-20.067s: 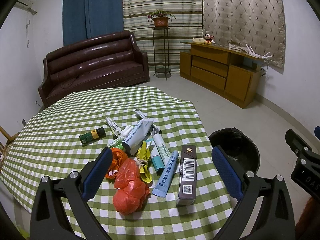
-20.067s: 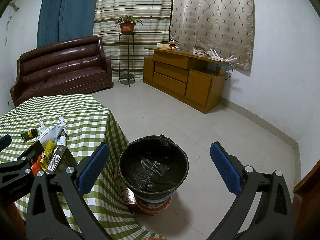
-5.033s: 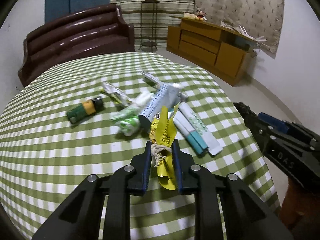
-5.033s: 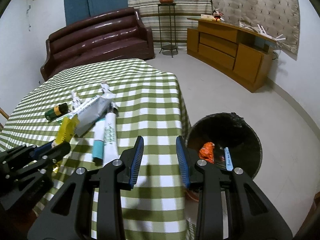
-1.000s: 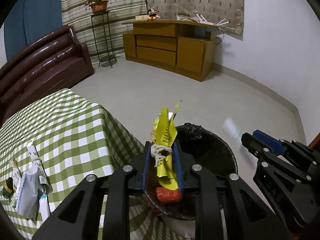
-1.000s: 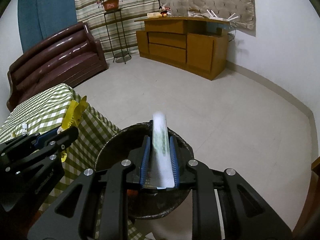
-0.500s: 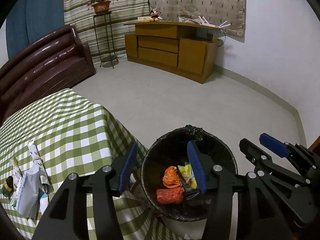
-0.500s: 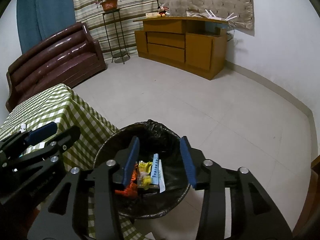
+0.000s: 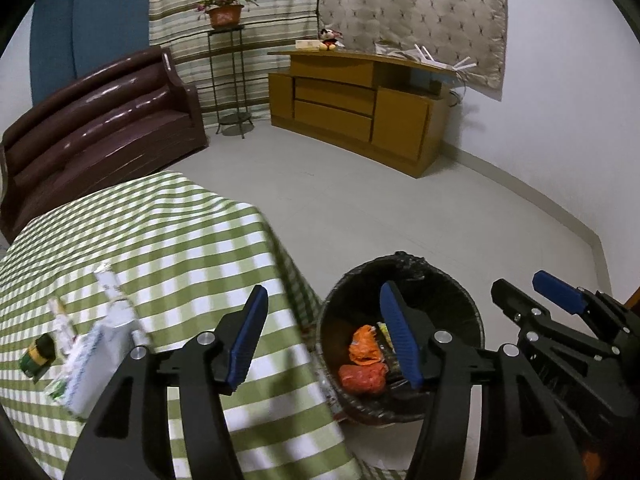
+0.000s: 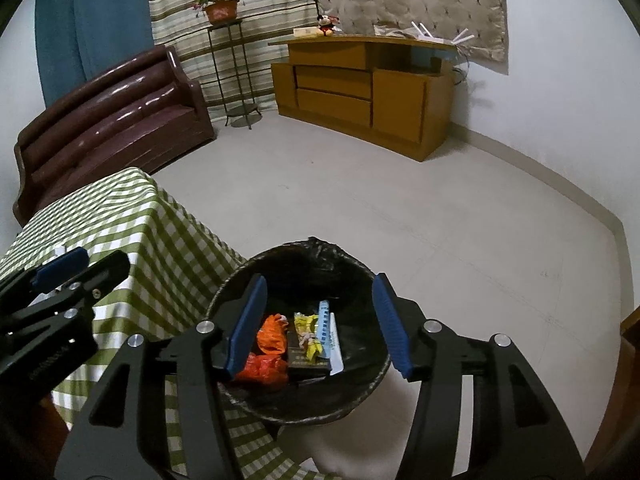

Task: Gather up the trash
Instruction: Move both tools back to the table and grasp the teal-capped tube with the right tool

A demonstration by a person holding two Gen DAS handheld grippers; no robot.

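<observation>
Surveying room: pale tiled floor (image 10: 400, 200), white walls, a blue curtain (image 9: 92, 28) beside a striped one (image 9: 256, 8), and a quilted beige hanging (image 9: 412, 12) at the back.
Sofa: dark brown leather sofa (image 9: 100, 120) against the back wall, left of a thin metal stand carrying a potted plant (image 9: 224, 10).
Cabinet: wooden sideboard (image 9: 360, 100) along the back wall; a small plush toy (image 9: 330, 38) and white antenna-like pieces rest on its top.
Table: covered by a green-and-white checked cloth (image 9: 160, 240) that hangs over the edge nearest the bin.
Trash bin: round bin with a black liner (image 10: 304, 264), standing on the floor just beside the table edge.
Trash in bin: orange crumpled plastic (image 10: 272, 336), a red wad below it, a yellow wrapper (image 10: 306, 332), a dark box (image 10: 306, 360) and a light blue tube (image 10: 324, 320) lie at the bottom.
Trash on table: a white carton (image 9: 96, 360) lying flat, a small green bottle (image 9: 38, 354) just left of it, and thin white wrappers close by, all blurred.
Left gripper (image 9: 322, 340): jaws spread wide and empty, straddling the table edge and the bin rim.
Right gripper (image 10: 318, 326): jaws parted and empty, directly above the bin's opening.
</observation>
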